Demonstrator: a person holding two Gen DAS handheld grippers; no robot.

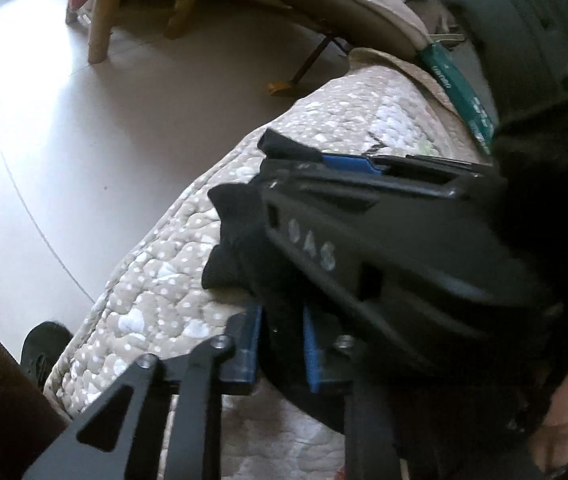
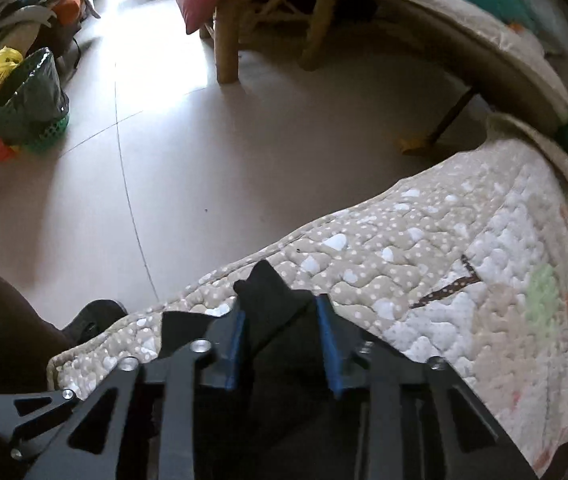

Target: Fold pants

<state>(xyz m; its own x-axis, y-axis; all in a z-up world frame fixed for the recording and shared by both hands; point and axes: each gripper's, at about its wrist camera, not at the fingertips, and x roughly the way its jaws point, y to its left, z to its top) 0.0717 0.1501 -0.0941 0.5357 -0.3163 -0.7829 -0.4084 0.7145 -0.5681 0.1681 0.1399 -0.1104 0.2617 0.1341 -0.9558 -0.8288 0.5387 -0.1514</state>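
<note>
Both tongs were clamped on black pants over a quilt-covered surface. Left gripper [image 1: 282, 344] pinched a bunch of the pants [image 1: 236, 248] between its blue pads [image 1: 252, 346], cloth spilling out ahead of the tips in a dark crumpled peak. Just beyond it, the right gripper [image 1: 347, 168] crossed the left view from the right edge, its fingers pointing left. In the right view, that right gripper [image 2: 282, 344] likewise held a fold of pants [image 2: 272, 304] tight, a peak of cloth pointing forward past the fingertips toward the floor [image 2: 164, 140]. The garment's long axis could not be made out; only gathered fabric showed. Beneath lay the dotted quilt [image 2: 423, 248], a wooden stool [image 2: 268, 20] beyond on the tiles.
</note>
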